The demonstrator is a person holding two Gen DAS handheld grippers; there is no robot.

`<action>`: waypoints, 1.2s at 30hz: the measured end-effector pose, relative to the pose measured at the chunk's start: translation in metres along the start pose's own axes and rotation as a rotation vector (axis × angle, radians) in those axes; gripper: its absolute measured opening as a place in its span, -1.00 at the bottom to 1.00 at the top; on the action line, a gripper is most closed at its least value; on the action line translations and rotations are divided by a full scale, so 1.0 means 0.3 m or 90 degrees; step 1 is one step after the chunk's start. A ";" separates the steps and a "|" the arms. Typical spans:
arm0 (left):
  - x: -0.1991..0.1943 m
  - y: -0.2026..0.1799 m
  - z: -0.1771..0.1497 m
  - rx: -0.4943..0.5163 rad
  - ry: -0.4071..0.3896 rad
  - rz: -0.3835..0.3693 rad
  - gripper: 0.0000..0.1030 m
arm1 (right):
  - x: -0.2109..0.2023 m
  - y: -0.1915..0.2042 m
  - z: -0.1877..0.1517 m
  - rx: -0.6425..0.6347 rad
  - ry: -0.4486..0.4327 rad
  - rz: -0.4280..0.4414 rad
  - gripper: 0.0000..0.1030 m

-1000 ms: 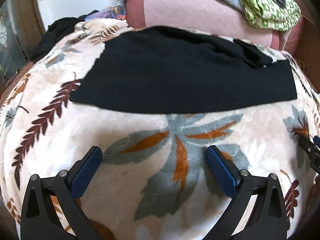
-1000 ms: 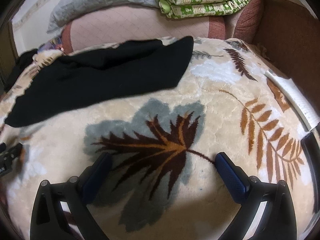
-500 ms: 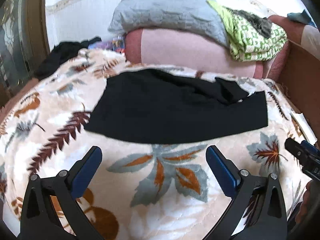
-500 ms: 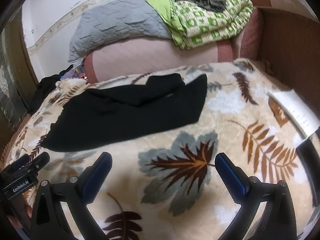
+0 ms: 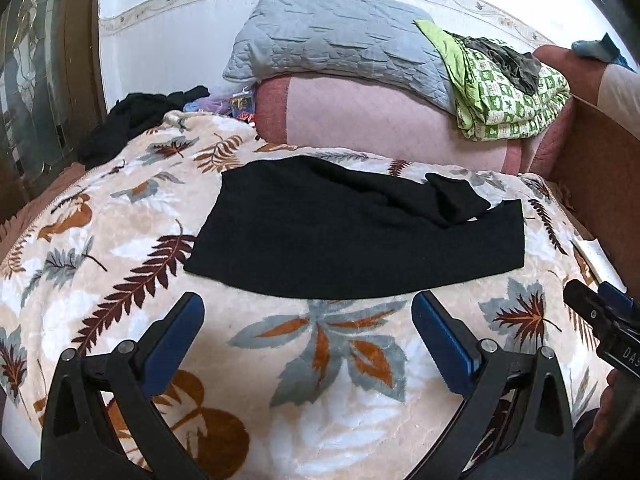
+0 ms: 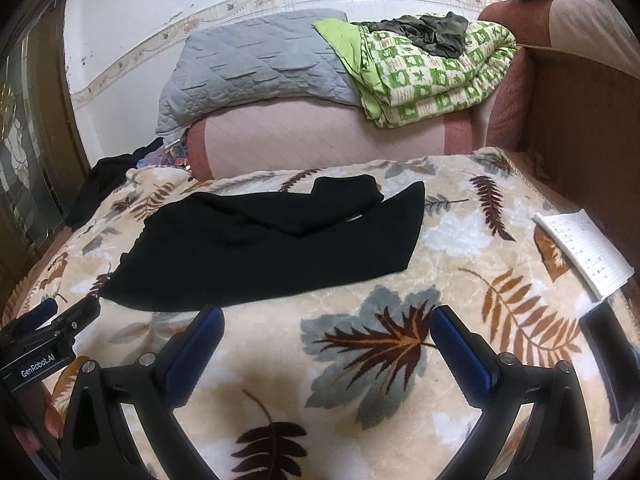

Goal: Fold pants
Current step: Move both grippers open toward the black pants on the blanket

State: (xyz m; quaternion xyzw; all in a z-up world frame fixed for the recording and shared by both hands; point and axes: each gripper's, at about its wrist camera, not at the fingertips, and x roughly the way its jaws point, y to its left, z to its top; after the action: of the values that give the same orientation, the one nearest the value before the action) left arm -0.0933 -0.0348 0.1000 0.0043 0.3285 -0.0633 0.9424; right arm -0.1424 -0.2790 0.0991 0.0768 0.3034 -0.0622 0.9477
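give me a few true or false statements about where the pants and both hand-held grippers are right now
1. The black pants lie on the leaf-print blanket. True.
2. The left hand-held gripper is clamped on the pants. False: it is open and holds nothing, short of the fabric.
3. The right hand-held gripper is open. True.
4. The green patterned quilt lies under the pants. False: it sits on the pink bolster behind them.
5. A notebook lies on the blanket right of the pants. True.
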 end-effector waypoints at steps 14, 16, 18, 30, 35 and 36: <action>0.045 0.007 -0.020 -0.009 0.004 0.005 1.00 | 0.005 0.015 0.021 -0.030 -0.012 0.000 0.99; 0.055 0.006 -0.025 -0.011 0.010 -0.002 1.00 | 0.019 0.018 0.028 -0.033 -0.010 -0.002 0.99; 0.066 0.003 -0.031 -0.011 0.016 -0.006 1.00 | 0.034 0.022 0.032 -0.031 -0.009 0.000 0.99; 0.135 0.016 -0.055 -0.026 0.058 -0.011 1.00 | 0.151 0.071 0.015 -0.044 0.026 0.021 0.99; 0.183 0.008 -0.057 -0.028 0.078 -0.002 1.00 | 0.174 0.046 0.000 -0.040 0.036 0.013 0.99; 0.194 0.004 -0.057 -0.028 0.084 -0.004 1.00 | 0.181 0.039 0.000 -0.040 0.041 0.012 0.99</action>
State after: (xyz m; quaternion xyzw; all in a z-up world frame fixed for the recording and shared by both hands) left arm -0.0586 -0.0396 0.0504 -0.0128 0.3910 -0.0584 0.9184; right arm -0.0965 -0.2715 0.0686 0.0517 0.3346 -0.0411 0.9401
